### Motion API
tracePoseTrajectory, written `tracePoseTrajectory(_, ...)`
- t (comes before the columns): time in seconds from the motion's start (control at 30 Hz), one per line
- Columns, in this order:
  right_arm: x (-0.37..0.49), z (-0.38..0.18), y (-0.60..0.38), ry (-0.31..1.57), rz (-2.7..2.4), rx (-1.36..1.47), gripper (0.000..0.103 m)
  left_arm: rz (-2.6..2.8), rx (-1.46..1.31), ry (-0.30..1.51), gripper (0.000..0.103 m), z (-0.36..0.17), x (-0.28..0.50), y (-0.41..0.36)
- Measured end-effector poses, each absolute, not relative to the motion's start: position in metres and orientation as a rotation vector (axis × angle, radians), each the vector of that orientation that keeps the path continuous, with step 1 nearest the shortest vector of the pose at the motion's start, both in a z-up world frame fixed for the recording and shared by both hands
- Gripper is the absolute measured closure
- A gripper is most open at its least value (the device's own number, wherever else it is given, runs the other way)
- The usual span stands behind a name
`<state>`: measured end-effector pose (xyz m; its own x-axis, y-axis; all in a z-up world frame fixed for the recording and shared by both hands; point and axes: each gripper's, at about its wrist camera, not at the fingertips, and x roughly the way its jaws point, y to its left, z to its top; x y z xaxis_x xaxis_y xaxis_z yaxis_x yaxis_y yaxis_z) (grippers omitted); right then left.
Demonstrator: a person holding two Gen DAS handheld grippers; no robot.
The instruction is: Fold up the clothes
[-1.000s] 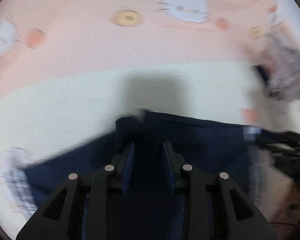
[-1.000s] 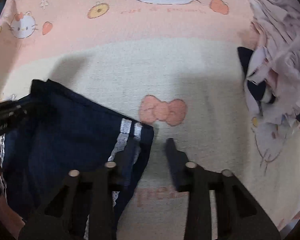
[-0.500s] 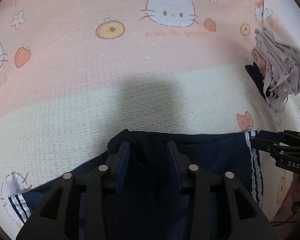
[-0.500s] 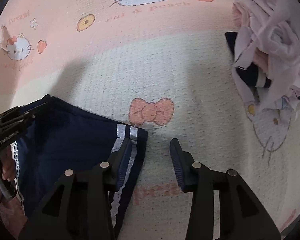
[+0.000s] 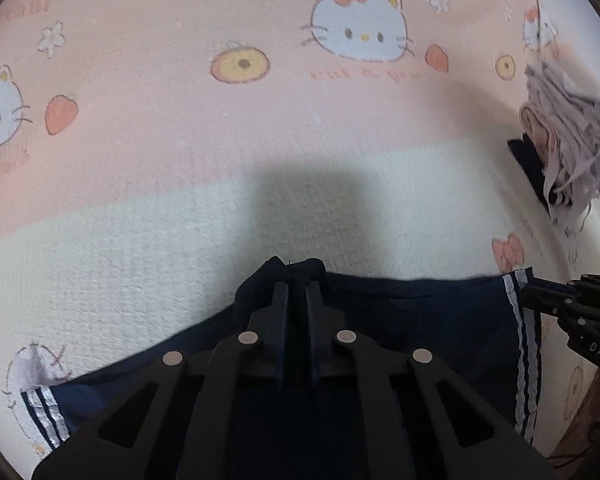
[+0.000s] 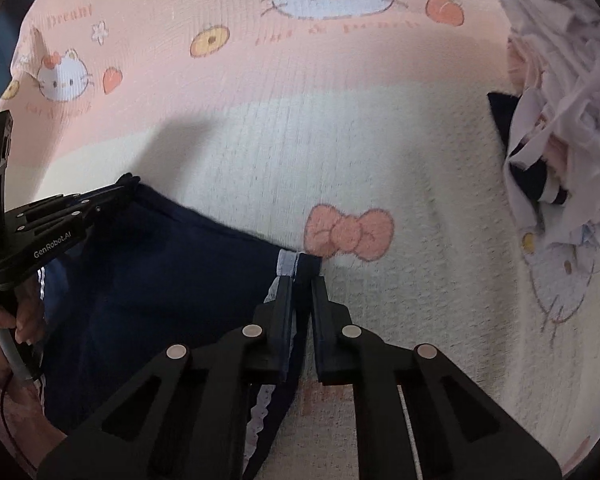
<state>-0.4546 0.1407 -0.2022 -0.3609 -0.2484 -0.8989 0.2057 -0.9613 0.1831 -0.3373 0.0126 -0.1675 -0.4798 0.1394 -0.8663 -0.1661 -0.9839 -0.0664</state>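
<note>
Pinching a bunched fold at the far edge of the navy shorts point(image 5: 412, 320), the left gripper point(image 5: 297, 292) has its fingers drawn nearly together, with dark cloth humped up between the tips. The right gripper point(image 6: 302, 280) is likewise closed to a narrow slit, clamping the shorts' corner at the white side stripe point(image 6: 286, 260), just beside a pink bow print point(image 6: 348, 234). A hand point(image 6: 4, 320) grips the left tool's handle at the left edge of the right wrist view. Beyond both grippers the cartoon-cat blanket point(image 5: 260, 140) lies flat and bare, cream near, pink farther off. Well apart to the right sits a heap of pale crumpled clothes point(image 6: 572, 100) with a dark garment poking from under it. The shorts lie spread on the cream band, their far edge stretched taut between the two grippers, striped hems showing at each side.
</note>
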Motion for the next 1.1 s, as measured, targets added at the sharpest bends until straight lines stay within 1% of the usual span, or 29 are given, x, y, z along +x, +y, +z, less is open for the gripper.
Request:
tracePoseTrajectory(0.23,-0.458,-0.195,0.147,-0.089,-2.430,1.562,0.096,2.590,-1.465,0.001,0.095,-0.161,-0.343,0.003)
tracePoseTrajectory(0.43,-0.453,-0.198,0.173,-0.118,-2.410,1.634,0.096,2.576,-1.537,-0.025,0.095,-0.184,-0.351,-0.001)
tracePoseTrajectory(0.47,-0.452,-0.200,0.177,-0.130,-2.404,1.645,0.096,2.583,-1.534,-0.028,0.092,-0.184,-0.350,-0.001)
tracePoseTrajectory(0.53,-0.453,-0.202,0.181,-0.134,-2.395,1.660,0.096,2.586,-1.538,-0.049,0.091,-0.181,-0.350,-0.003)
tracePoseTrajectory(0.6,-0.453,-0.200,0.181,-0.127,-2.403,1.655,0.093,2.585,-1.529,-0.111,0.090,-0.174,-0.348,-0.006)
tracePoseTrajectory(0.63,-0.451,-0.199,0.183,-0.150,-2.412,1.647,0.087,2.592,-1.505,-0.132,0.090,-0.168,-0.344,-0.008)
tracePoseTrajectory(0.67,-0.450,-0.195,0.185,-0.179,-2.422,1.625,0.085,2.602,-1.480,-0.132,0.088,-0.161,-0.340,-0.009)
tracePoseTrajectory(0.7,-0.448,-0.191,0.187,-0.190,-2.439,1.602,0.083,2.615,-1.469,-0.128,0.081,-0.156,-0.335,-0.011)
tracePoseTrajectory(0.73,-0.448,-0.188,0.188,-0.187,-2.457,1.584,0.079,2.629,-1.465,-0.127,0.075,-0.151,-0.330,-0.014)
tracePoseTrajectory(0.77,-0.446,-0.184,0.187,-0.161,-2.472,1.575,0.077,2.644,-1.461,-0.125,0.066,-0.146,-0.324,-0.017)
tracePoseTrajectory(0.8,-0.444,-0.181,0.186,-0.135,-2.487,1.565,0.077,2.658,-1.457,-0.124,0.066,-0.141,-0.319,-0.020)
tracePoseTrajectory(0.9,-0.437,-0.174,0.178,-0.099,-2.505,1.559,0.077,2.647,-1.505,-0.225,0.066,-0.128,-0.302,-0.041)
tracePoseTrajectory(1.0,-0.410,-0.169,0.174,-0.160,-2.413,1.601,0.073,2.630,-1.592,-0.320,0.066,-0.120,-0.275,-0.065)
tracePoseTrajectory(1.1,-0.383,-0.164,0.170,-0.219,-2.319,1.639,0.070,2.601,-1.698,-0.411,0.066,-0.122,-0.237,-0.087)
